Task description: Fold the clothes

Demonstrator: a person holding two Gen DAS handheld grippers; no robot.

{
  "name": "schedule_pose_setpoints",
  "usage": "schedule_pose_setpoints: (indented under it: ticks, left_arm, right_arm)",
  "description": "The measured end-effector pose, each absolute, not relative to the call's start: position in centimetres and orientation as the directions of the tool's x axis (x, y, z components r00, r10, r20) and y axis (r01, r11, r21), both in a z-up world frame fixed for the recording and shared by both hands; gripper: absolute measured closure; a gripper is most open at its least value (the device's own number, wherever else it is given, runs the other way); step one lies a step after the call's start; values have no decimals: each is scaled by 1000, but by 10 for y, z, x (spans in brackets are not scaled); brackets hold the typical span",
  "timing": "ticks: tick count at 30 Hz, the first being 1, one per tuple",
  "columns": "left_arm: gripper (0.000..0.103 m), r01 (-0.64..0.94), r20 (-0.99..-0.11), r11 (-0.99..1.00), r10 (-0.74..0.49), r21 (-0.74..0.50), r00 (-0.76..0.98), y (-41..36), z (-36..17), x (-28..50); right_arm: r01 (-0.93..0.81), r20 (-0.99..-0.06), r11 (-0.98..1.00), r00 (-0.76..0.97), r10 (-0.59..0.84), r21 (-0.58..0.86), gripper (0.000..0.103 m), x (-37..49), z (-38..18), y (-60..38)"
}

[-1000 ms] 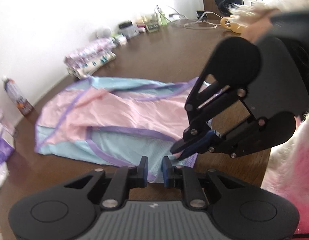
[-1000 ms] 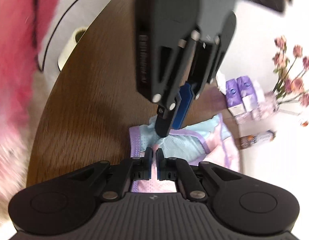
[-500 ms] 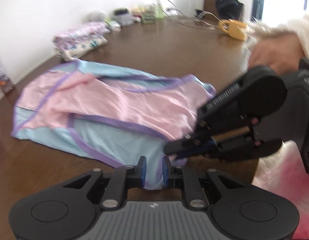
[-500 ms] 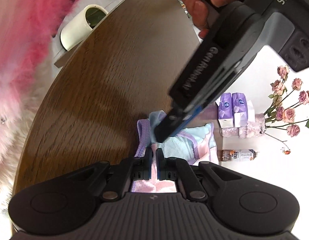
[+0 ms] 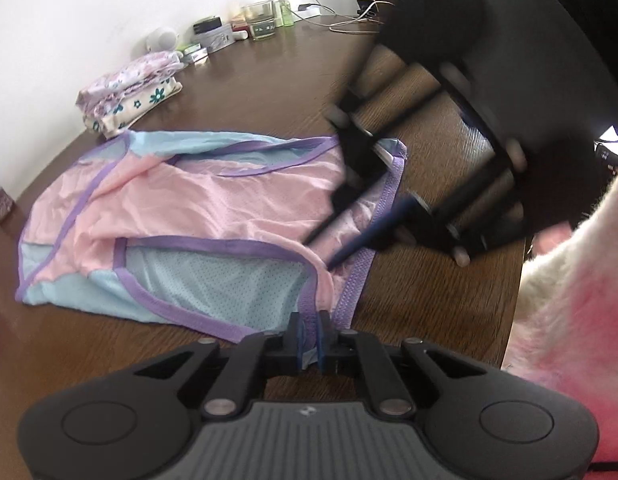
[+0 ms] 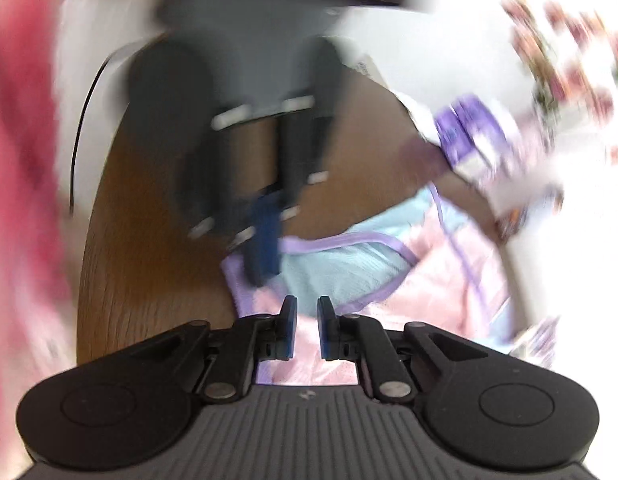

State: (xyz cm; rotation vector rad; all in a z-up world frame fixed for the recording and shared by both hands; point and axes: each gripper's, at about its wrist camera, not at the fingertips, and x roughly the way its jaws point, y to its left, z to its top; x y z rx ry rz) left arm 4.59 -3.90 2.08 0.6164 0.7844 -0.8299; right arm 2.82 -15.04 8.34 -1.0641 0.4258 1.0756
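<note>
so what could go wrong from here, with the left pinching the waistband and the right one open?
1. The left gripper pinches only a thin bit of hem on the shorts; the slick mesh could slip out mid-fold.
2. The right gripper is open and motion-blurred above the fabric; a hasty regrasp might catch one layer only, or miss.
3. Lifting one corner alone may drag the shorts toward the folded stack.

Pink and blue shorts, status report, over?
Left hand-held gripper shut on pink and blue mesh shorts. Right hand-held gripper open above them. Nothing blocking.
</note>
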Motion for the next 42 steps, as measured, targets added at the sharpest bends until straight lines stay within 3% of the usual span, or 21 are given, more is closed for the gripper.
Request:
schedule_pose_setpoints:
  ticks: [8, 14, 17, 18, 20, 21, 24, 25, 30, 35, 42]
  left_arm:
    - [98, 809, -765, 488, -366, 327, 530, -47, 15, 23]
    - [103, 810, -750, 465, -373, 358, 546, -48, 12, 18]
    - [103, 810, -747, 462, -377, 360, 547, -47, 12, 18]
    - [103, 810, -747, 464, -379, 358, 547, -46, 12, 18]
    - [103, 811, -745, 467, -384, 352, 545, -45, 12, 18]
    - [103, 810, -745, 472, -386, 347, 544, -45, 12, 19]
    - [102, 809, -744, 485, -393, 333, 541, -43, 12, 20]
    - [102, 808, -743, 489, -394, 328, 540, -42, 13, 21]
    - [93, 791, -743, 533, -389, 301, 545, -37, 17, 26]
    - [91, 782, -738, 553, -392, 289, 550, -33, 25, 32]
    - [90, 806, -739, 507, -407, 306, 537, -39, 28, 31]
  right_arm:
    - [-972, -854, 35, 220, 471, -231, 94, 65, 81, -144]
    - [-997, -909, -14, 62, 412, -74, 90, 83, 73, -139]
    - [-1000, -917, -14, 16, 399, -23, 81, 96, 73, -135]
    - [-1000, -919, -13, 0, 395, -6, 73, 100, 73, -134]
    - [-1000, -922, -13, -30, 386, 28, 71, 108, 73, -132]
    - [-999, -923, -12, -46, 382, 44, 72, 112, 73, -130]
    - [-995, -924, -15, -93, 372, 94, 95, 121, 73, -127]
    - [-996, -923, -21, -91, 374, 90, 96, 120, 72, -127]
    - [-986, -903, -52, 121, 412, -156, 98, 76, 72, -135]
    - [-879, -779, -78, 372, 504, -470, 98, 17, 61, -151]
    - [-728, -647, -94, 533, 545, -679, 98, -16, 44, -155]
